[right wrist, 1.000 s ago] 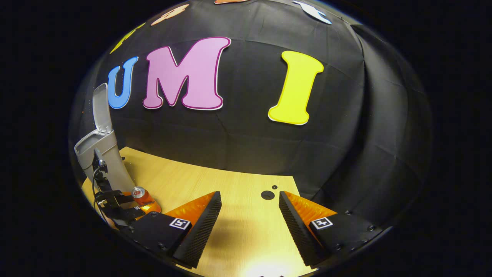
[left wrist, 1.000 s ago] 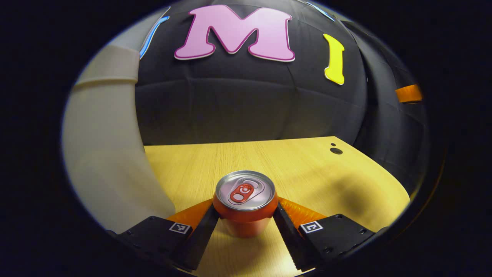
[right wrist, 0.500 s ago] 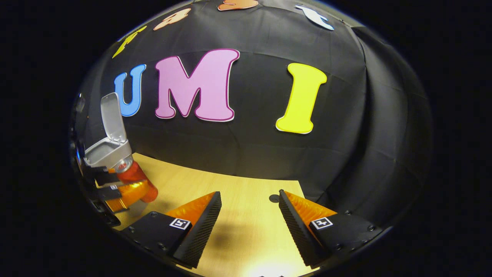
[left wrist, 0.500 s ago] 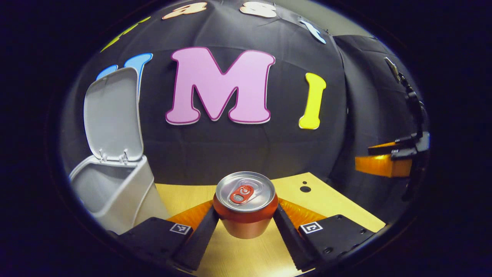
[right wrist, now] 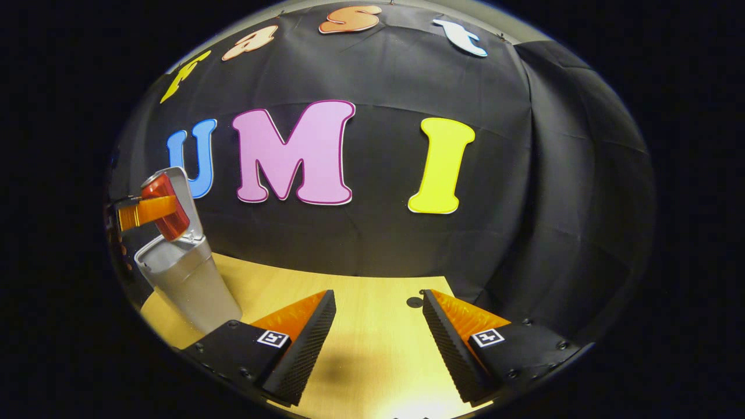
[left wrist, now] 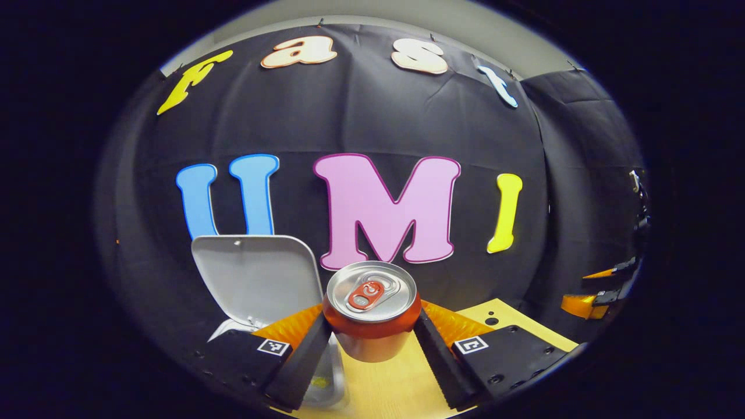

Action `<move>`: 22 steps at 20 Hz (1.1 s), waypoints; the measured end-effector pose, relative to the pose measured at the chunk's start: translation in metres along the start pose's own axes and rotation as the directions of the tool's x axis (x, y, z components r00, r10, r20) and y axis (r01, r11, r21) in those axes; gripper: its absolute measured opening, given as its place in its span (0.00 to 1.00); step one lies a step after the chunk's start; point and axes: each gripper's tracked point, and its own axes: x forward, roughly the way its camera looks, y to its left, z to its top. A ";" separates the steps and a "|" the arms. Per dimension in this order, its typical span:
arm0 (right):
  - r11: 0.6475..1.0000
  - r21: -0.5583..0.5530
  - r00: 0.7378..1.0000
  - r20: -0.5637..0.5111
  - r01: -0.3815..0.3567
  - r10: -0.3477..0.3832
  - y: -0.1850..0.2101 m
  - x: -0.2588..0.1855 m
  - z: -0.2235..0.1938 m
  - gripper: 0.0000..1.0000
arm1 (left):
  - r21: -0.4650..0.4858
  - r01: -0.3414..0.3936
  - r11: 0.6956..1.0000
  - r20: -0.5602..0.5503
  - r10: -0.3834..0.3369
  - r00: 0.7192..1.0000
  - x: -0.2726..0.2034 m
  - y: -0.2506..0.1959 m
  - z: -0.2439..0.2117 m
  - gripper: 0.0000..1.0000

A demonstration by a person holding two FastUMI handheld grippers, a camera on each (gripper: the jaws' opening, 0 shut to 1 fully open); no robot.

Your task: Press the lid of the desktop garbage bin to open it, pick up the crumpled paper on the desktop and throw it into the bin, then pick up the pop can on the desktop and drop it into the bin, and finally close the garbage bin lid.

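My left gripper is shut on a red pop can with a silver top, held upright in the air. Behind it to the left stands the grey garbage bin's raised lid, with a strip of the bin's rim below my left finger. In the right gripper view the same can hangs just above the open mouth of the bin at the far left, clamped by the left gripper. My right gripper stands open over the wooden table, holding nothing.
The table has a small dark round hole near its back right corner. The black cloth wall rises right behind the table. In the left gripper view the right gripper shows at the far right edge.
My left gripper has lifted the can off the table and carried it up and left, over the bin's open mouth. The right gripper has barely moved.
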 end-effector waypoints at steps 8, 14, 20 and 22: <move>1.000 0.009 0.998 0.061 0.017 -0.017 0.027 -0.031 0.033 0.97 | -0.012 -0.080 0.997 -0.035 0.079 0.996 -0.018 0.103 -0.026 0.87; 1.000 0.009 0.998 0.054 0.021 -0.021 0.037 -0.050 0.027 0.97 | -0.046 -0.087 0.995 -0.076 0.083 0.994 -0.016 0.125 -0.051 0.87; 1.000 0.021 0.998 0.056 0.011 -0.013 0.038 -0.055 0.020 0.97 | -0.042 -0.122 0.992 -0.099 0.118 0.988 -0.013 0.133 -0.064 0.89; 1.000 0.020 0.999 0.047 0.004 -0.005 0.038 -0.052 0.018 0.97 | -0.040 -0.144 0.989 -0.086 0.140 0.986 -0.013 0.137 -0.059 0.90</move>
